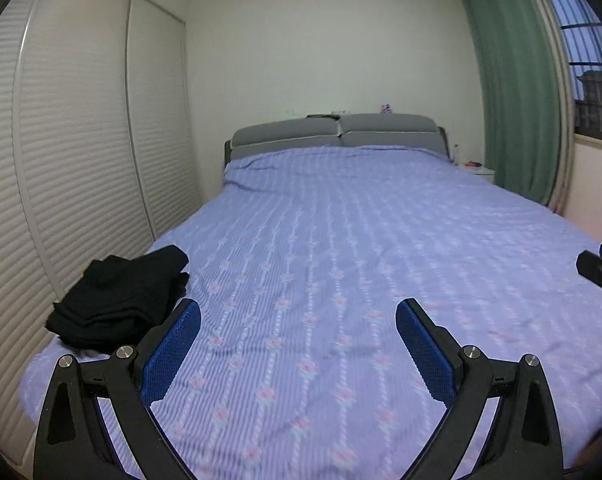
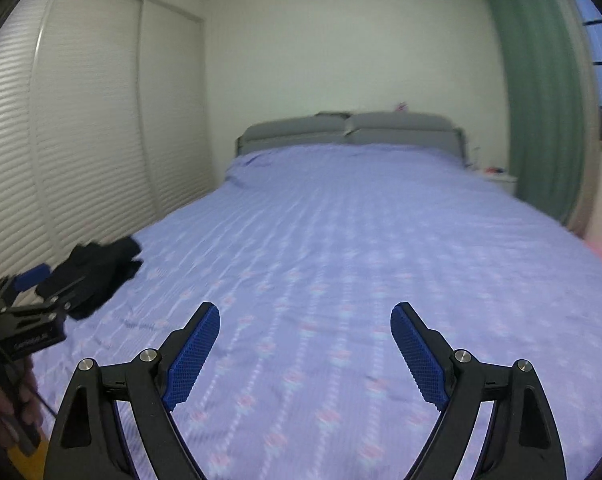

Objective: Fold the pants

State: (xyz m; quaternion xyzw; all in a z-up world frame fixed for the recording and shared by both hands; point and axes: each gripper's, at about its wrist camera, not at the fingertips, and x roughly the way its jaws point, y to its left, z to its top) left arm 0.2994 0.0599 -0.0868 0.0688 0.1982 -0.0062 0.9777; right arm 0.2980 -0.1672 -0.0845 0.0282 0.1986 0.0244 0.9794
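The bed (image 1: 341,240) lies mostly bare. The pants (image 1: 121,300), folded into a black stack, sit at its near left corner, probably set aside as done. Both the left gripper (image 1: 297,320) and right gripper (image 2: 305,324) gape wide, empty.

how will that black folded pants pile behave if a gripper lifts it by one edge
The black pants look like soft, loosely stacked fabric, so they would probably droop and unfold. Probably light for their bulk. Pushed, they would likely bunch on the bedspread rather than slide.
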